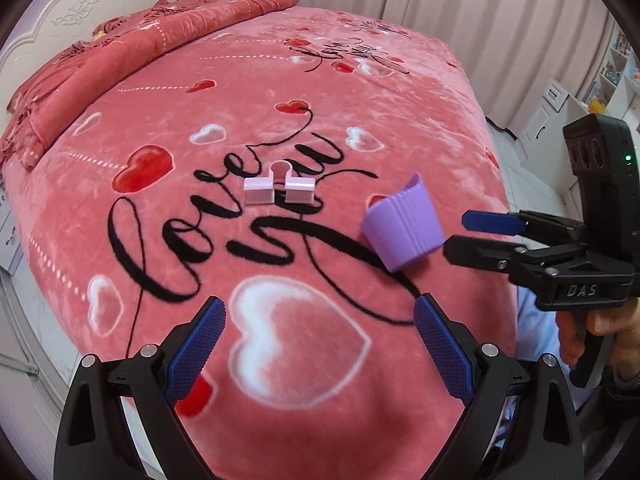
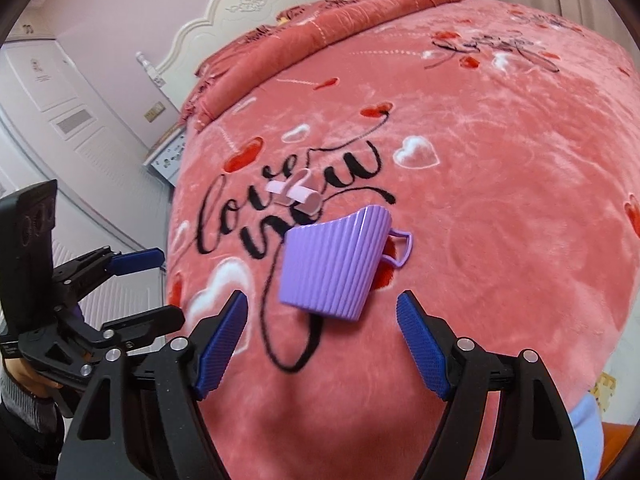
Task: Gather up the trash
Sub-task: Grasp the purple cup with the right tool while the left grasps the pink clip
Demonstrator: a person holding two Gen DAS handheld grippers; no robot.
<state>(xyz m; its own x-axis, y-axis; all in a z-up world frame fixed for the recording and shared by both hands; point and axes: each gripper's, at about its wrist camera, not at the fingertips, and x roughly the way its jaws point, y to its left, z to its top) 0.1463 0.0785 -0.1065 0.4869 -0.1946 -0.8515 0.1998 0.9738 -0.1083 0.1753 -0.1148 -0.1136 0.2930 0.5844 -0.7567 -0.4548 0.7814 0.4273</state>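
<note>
A small ribbed purple bin [image 1: 402, 228] lies tipped on its side on the pink bed blanket [image 1: 280, 80]. In the right wrist view the purple bin [image 2: 334, 264] shows a small handle on its right side. A pale pink plastic clip [image 1: 279, 188] lies on the blanket beyond it, on the black lettering; it also shows in the right wrist view [image 2: 296, 194]. My left gripper [image 1: 320, 344] is open and empty, above the blanket, short of both. My right gripper [image 2: 322, 344] is open and empty, just short of the bin; it also shows in the left wrist view [image 1: 460, 232].
A folded red quilt [image 1: 120, 60] lies at the head of the bed by the white headboard [image 1: 60, 20]. Curtains [image 1: 460, 8] hang behind the bed. A white shelf unit [image 1: 568, 108] stands at the right; a white door [image 2: 60, 92] at the left.
</note>
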